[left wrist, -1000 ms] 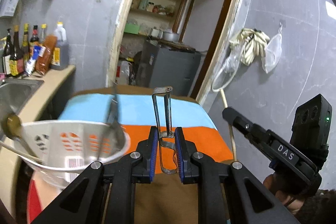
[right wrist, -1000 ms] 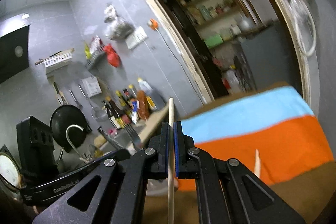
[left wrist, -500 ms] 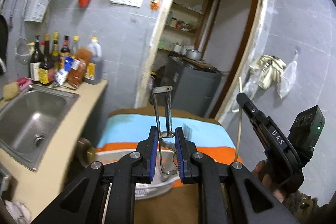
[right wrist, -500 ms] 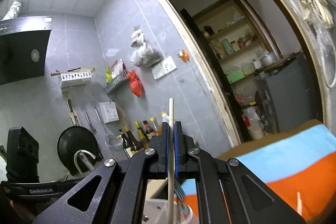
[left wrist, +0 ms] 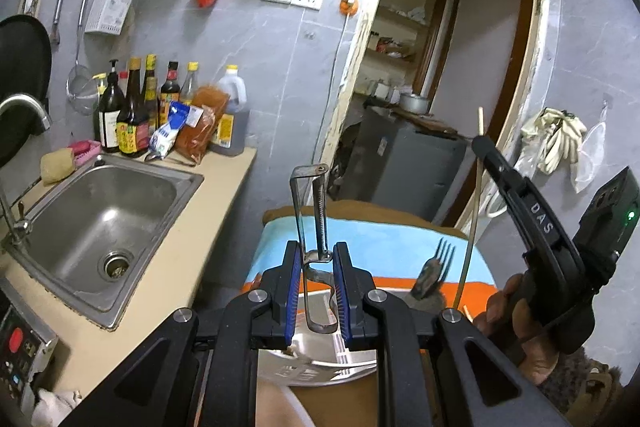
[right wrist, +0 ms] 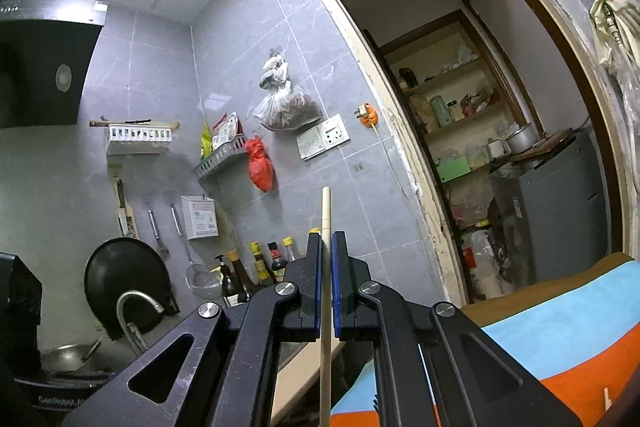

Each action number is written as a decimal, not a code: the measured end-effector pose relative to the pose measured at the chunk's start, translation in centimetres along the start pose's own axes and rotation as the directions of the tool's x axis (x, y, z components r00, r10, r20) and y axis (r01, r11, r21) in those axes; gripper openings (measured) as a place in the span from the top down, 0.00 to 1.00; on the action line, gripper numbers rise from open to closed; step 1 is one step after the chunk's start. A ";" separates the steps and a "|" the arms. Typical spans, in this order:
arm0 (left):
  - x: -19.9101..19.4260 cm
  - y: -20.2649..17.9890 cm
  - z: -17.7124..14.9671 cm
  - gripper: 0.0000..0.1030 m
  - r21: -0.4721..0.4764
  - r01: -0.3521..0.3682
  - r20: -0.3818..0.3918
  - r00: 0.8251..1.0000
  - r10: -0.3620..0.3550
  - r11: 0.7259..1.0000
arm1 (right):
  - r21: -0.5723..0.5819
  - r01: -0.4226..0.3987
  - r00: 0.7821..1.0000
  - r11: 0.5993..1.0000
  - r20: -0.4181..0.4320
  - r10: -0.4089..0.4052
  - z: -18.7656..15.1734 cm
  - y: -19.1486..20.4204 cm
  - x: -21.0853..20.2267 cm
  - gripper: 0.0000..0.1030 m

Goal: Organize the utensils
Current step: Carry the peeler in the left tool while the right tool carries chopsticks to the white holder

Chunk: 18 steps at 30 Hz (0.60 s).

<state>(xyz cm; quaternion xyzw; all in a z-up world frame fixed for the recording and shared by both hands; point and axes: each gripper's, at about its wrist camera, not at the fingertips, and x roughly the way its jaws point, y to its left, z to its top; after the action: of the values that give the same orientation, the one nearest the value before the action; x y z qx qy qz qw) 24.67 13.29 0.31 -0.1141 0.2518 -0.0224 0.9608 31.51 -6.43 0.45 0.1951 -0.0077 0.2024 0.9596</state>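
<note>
My left gripper (left wrist: 317, 259) is shut on a metal peeler (left wrist: 310, 211) that stands upright between its blue pads, high above the table. Below it is the white utensil basket (left wrist: 320, 367), with a fork (left wrist: 436, 263) sticking up from it. My right gripper (right wrist: 327, 247) is shut on a wooden chopstick (right wrist: 326, 227), held upright. The right gripper also shows in the left wrist view (left wrist: 480, 143), at the right, with the chopstick (left wrist: 474, 211) running down through it.
A steel sink (left wrist: 96, 219) and counter with sauce bottles (left wrist: 136, 111) lie to the left. The table has a blue, orange and brown cloth (left wrist: 368, 247). A doorway (right wrist: 480, 147) with shelves and a grey cabinet (left wrist: 404, 163) is behind. A wok (right wrist: 124, 287) stands by the tap.
Both grippers have risen and tilted up, still holding the peeler and the chopstick. The basket has dropped low in the left view, and the sink has come into view.
</note>
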 end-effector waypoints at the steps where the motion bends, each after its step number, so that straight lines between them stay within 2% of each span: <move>1: 0.3 0.1 -0.2 0.85 0.000 -0.006 -0.009 1.000 0.006 1.000 | 0.000 0.004 1.000 1.000 0.005 -0.004 -0.4 0.0 0.1 0.96; 18: 2.9 -0.4 -2.2 0.85 0.039 -0.044 -0.065 0.997 0.046 0.998 | 0.068 0.033 0.999 0.997 0.018 -0.034 -3.5 -2.0 0.5 0.96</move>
<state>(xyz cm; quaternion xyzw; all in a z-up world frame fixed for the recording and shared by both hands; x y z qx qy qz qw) 26.17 12.12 -2.82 -0.0896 0.2853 -0.0093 0.9542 32.53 -6.54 -3.49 0.2296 -0.0068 0.1844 0.9556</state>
